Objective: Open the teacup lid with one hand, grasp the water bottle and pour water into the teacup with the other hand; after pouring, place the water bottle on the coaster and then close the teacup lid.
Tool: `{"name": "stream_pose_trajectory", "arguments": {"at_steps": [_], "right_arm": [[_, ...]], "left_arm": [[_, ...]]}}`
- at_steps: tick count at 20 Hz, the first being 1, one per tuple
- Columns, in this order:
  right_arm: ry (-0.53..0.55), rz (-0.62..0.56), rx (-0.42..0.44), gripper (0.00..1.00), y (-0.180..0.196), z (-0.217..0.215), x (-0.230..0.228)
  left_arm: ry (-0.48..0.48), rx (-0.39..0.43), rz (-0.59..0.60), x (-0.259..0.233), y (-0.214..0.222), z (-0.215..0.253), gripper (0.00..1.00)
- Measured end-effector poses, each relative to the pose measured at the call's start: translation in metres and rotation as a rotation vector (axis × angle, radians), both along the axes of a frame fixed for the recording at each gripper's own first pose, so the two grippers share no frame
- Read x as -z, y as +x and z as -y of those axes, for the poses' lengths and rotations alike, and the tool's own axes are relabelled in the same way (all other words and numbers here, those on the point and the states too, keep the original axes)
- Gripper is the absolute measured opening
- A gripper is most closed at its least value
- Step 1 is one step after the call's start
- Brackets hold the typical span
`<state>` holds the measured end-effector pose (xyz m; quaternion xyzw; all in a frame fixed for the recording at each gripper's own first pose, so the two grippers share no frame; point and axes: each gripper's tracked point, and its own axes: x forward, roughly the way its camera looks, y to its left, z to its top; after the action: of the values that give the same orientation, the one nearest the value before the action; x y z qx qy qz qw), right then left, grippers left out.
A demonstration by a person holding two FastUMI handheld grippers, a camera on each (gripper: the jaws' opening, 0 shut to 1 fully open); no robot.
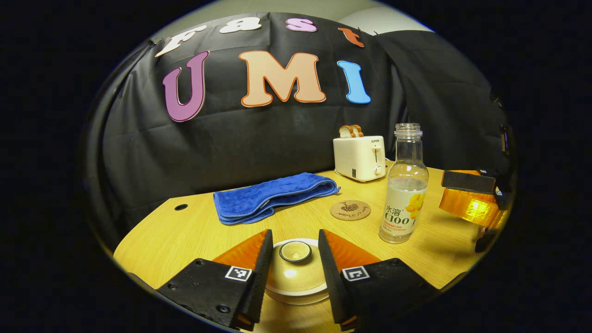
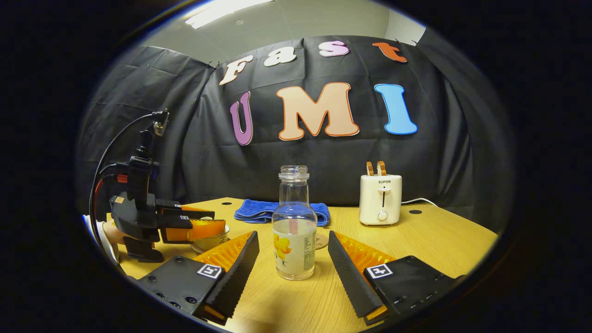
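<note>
A cream teacup lid with a dark-rimmed knob covers the teacup, low between the fingers of my left gripper. That gripper is open, its pads clear of the knob on both sides. The uncapped water bottle, partly filled, stands upright to the right, near the round cork coaster. In the right gripper view the bottle stands between the spread fingers of my right gripper, which is open and not touching it. The left gripper hovers over the teacup at the left.
A folded blue towel lies behind the coaster. A white toaster with bread slices stands at the back of the wooden table. The right gripper shows at the far right. The coaster peeks out behind the bottle.
</note>
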<state>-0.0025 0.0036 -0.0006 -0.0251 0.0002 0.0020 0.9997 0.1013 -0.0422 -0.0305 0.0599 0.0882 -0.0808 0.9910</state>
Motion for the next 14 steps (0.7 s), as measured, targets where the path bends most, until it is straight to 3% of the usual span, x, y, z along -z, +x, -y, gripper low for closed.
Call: {"name": "stream_pose_trajectory", "arguments": {"at_steps": [5,14], "right_arm": [[0.0,0.0,0.0,0.94,-0.001,0.0,0.0],[0.0,0.0,-0.004,0.94,0.0,0.0,0.0]], "left_arm": [[0.008,0.001,0.017,-0.002,-0.001,0.001,0.3],[-0.086,-0.06,0.122,-0.022,-0.008,-0.018,0.28]]}}
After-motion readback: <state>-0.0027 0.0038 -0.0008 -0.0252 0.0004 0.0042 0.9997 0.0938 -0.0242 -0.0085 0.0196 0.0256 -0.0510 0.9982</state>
